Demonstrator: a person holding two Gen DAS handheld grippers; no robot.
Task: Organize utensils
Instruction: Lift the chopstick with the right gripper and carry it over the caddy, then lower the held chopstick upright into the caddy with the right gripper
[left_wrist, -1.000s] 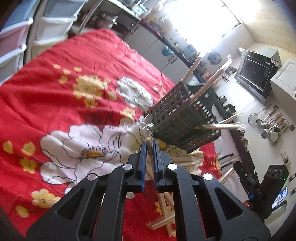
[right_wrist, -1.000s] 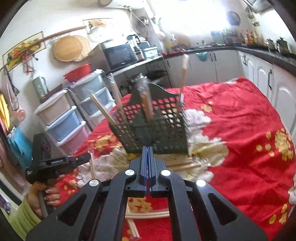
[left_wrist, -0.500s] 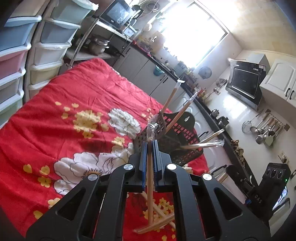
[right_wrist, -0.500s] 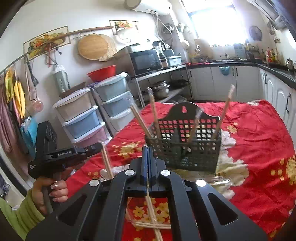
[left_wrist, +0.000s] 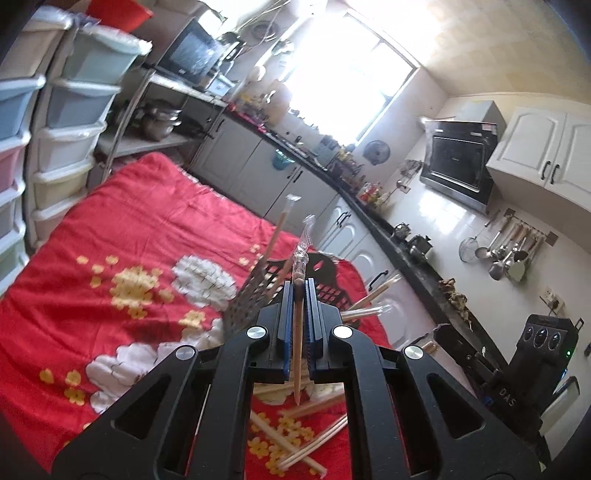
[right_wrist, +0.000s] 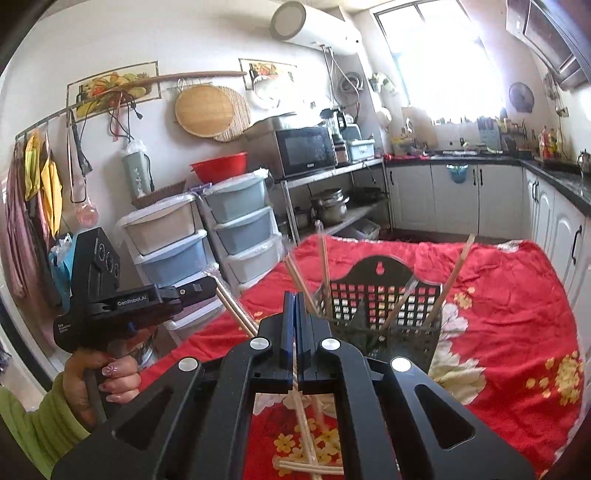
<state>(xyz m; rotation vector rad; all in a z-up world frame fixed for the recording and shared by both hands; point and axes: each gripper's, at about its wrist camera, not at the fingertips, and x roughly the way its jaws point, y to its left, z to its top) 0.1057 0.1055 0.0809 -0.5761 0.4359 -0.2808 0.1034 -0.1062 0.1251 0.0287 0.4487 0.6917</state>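
My left gripper (left_wrist: 297, 291) is shut on a wooden chopstick (left_wrist: 296, 354) whose clear wrapper sticks up past the fingertips. It hangs above the red floral cloth (left_wrist: 129, 258), close in front of the black mesh basket (left_wrist: 325, 284). In the right wrist view a hand (right_wrist: 107, 373) carries this left gripper (right_wrist: 210, 286) at the left. My right gripper (right_wrist: 295, 299) is shut on a thin chopstick (right_wrist: 301, 406) that slants down below the jaws. The basket (right_wrist: 388, 306) stands upright behind it with several chopsticks leaning inside. Loose chopsticks (left_wrist: 295, 435) (right_wrist: 306, 469) lie crossed on the cloth under both grippers.
Stacked plastic drawers (right_wrist: 236, 225) and a metal shelf with a microwave (right_wrist: 303, 151) stand beyond the table's far left edge. White cabinets (right_wrist: 554, 221) under a dark counter run along the right. The right gripper (left_wrist: 443, 330) shows at the lower right of the left wrist view.
Both grippers have risen from the cloth, each lifting a chopstick with it. The basket and the loose chopsticks now sit lower in both views.
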